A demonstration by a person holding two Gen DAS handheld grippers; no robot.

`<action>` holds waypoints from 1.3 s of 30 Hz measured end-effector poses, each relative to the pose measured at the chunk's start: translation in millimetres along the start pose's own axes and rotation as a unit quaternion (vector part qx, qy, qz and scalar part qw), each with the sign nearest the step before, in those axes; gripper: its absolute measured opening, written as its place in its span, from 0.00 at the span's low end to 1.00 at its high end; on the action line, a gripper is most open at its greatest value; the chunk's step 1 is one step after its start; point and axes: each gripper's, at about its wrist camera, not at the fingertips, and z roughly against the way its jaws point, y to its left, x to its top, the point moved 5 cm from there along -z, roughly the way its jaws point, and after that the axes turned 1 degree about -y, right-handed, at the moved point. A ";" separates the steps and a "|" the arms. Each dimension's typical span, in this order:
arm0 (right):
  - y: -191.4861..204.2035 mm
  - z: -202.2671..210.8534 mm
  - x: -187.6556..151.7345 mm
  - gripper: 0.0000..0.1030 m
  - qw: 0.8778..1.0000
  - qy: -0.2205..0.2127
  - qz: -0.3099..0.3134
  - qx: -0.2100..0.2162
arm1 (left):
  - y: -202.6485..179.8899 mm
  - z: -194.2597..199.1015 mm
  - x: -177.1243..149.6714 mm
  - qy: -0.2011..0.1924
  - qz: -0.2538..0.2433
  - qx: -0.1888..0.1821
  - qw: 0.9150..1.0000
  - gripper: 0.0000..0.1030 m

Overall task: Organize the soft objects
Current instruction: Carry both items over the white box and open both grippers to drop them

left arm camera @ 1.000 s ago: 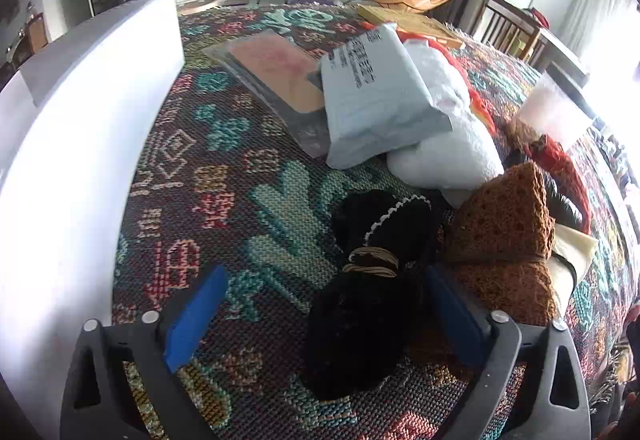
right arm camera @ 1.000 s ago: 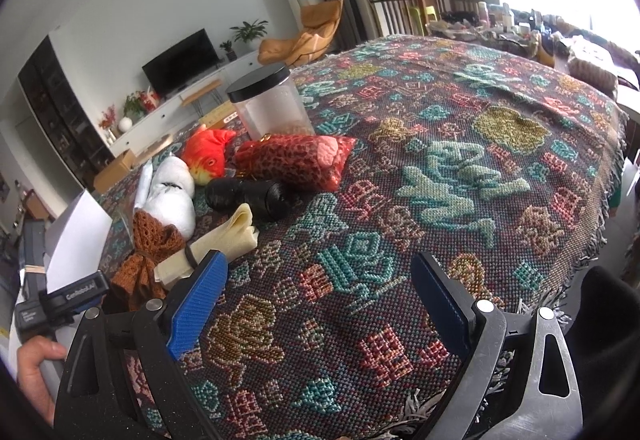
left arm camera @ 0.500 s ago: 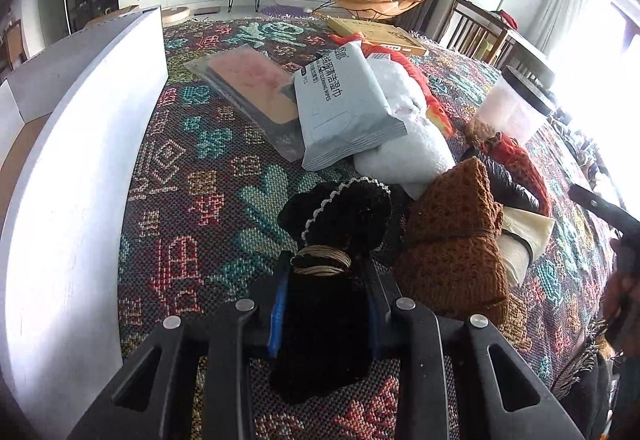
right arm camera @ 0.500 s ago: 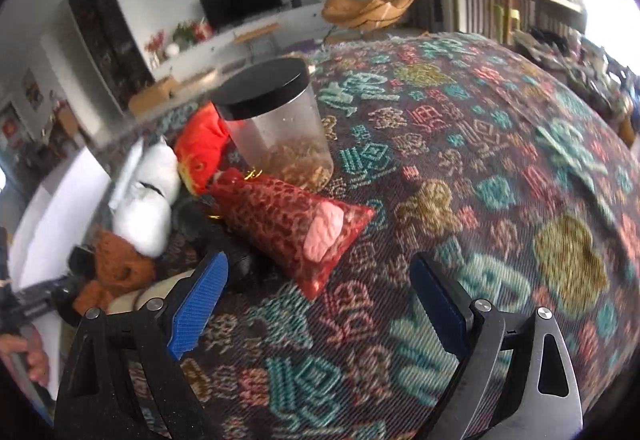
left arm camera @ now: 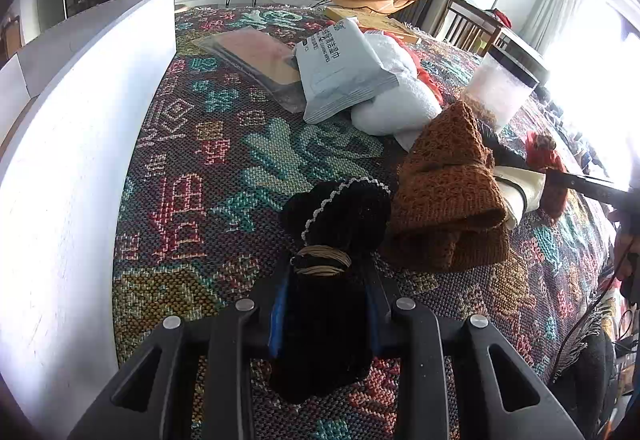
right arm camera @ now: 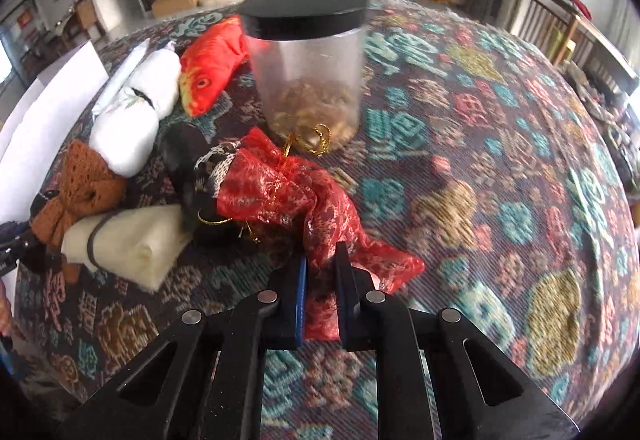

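In the left wrist view my left gripper (left arm camera: 326, 280) is shut on a black rolled cloth bundle (left arm camera: 336, 216) tied with a tan band, which rests on the patterned blanket (left arm camera: 224, 160). A brown knitted cloth (left arm camera: 448, 200) lies right beside the bundle. In the right wrist view my right gripper (right arm camera: 322, 268) is shut on the near end of a red mesh pouch (right arm camera: 280, 184) with a gold drawstring. The pouch lies in front of a clear jar (right arm camera: 308, 60) with a black lid.
A white box wall (left arm camera: 80, 160) runs along the left. A grey packet (left arm camera: 340, 68), a white towel roll (left arm camera: 400, 100), a cream roll (right arm camera: 128, 240), a red fish plush (right arm camera: 212, 68) and a black bundle (right arm camera: 184, 156) crowd the middle. The blanket's fringe edge (left arm camera: 580, 340) is at the right.
My left gripper closed on the black bundle and shifted it slightly. My right gripper swung toward the jar, rolled, and closed on the red mesh pouch.
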 end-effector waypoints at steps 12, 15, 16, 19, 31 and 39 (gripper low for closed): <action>-96.8 -55.6 51.9 0.57 0.976 -0.018 -0.216 0.005 | -2.1 3.1 7.3 -0.004 0.011 -0.014 1.000 0.30; -82.3 -62.7 58.1 0.63 0.989 0.023 -0.142 -0.031 | 3.5 5.4 9.1 -0.007 0.013 -0.008 1.000 0.30; -81.1 -63.4 60.3 0.45 0.990 0.035 -0.121 -0.058 | 5.1 5.1 9.6 -0.007 0.015 -0.008 1.000 0.30; -89.0 -54.1 72.0 0.19 0.988 0.020 -0.132 -0.082 | 5.7 4.3 12.7 -0.003 0.026 -0.017 0.999 0.30; 137.9 83.6 134.0 0.20 0.980 -0.120 -0.045 0.151 | 83.2 136.5 51.5 -0.113 0.076 0.010 0.991 0.30; 395.5 75.5 70.0 0.27 0.913 -0.003 0.021 0.407 | 195.1 186.3 2.8 -0.100 0.129 0.174 0.971 0.37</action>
